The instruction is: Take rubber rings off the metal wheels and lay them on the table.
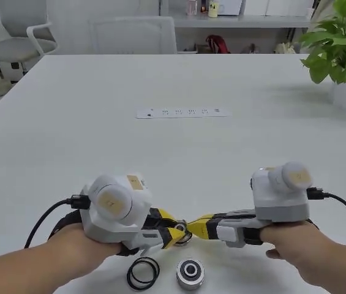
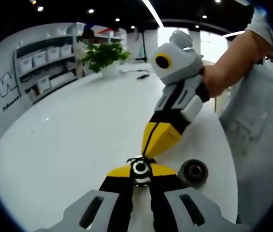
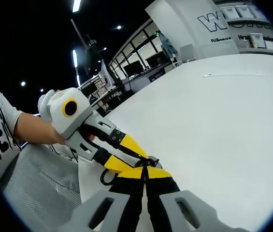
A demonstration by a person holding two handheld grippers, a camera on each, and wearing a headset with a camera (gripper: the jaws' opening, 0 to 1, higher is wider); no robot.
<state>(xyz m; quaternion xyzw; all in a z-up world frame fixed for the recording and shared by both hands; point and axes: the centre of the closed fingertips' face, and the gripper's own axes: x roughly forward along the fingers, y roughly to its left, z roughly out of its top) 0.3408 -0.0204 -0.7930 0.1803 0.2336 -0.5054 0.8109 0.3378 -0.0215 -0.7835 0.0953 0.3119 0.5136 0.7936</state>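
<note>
Rings lay loose on the table at its near edge, with a bare wheel just to their right; that wheel looked finished. Just beyond them the two grippers met tip to tip above the table. The left gripper had its jaws clenched on a second wheel, held clear of the surface. The right gripper came in from the right with its jaws pressed together at that wheel's far rim, apparently nipping its ring, though how much rubber they had could not be told.

The step in hand seemed to be peeling this ring off. To do it well, the left grip would need to stay firm and steady so the wheel could not twist out, while the right pulled the rubber outward and then over the rim, working around it and not yanking straight. A thin bite could slip, so a re-grip might be wiser than more force. Once free, the ring belonged beside the other rings, clear of the bare wheel.

Farther off sat a power strip at mid-table, and a plant at the far right.
</note>
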